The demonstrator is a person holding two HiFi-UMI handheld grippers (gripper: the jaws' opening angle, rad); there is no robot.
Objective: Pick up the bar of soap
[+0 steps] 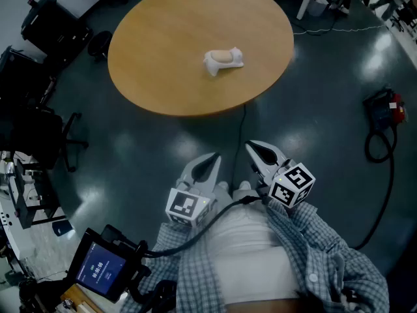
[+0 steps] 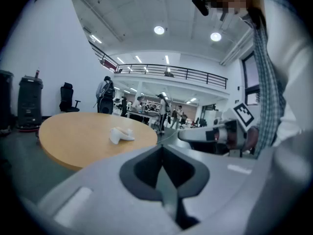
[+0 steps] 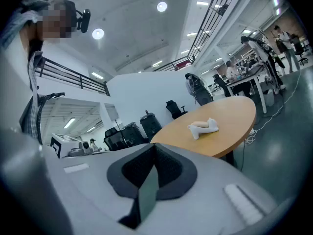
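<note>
A tan bar of soap (image 1: 223,57) lies in a white soap dish (image 1: 214,67) near the middle of a round wooden table (image 1: 156,57). Both grippers hang close to the person's body, well short of the table's near edge. My left gripper (image 1: 210,156) is shut with nothing between its jaws, and my right gripper (image 1: 251,147) beside it is shut and empty too. In the left gripper view the dish (image 2: 121,135) sits far beyond the closed jaws (image 2: 161,148). The right gripper view shows the dish (image 3: 203,127) on the table, far ahead of the closed jaws (image 3: 154,147).
Dark office chairs (image 1: 39,129) and black equipment (image 1: 49,21) stand left of the table. A cable (image 1: 242,119) runs under the table's near edge. A black and red device with a looped cord (image 1: 384,109) lies on the floor at right. A tablet (image 1: 101,269) sits at lower left.
</note>
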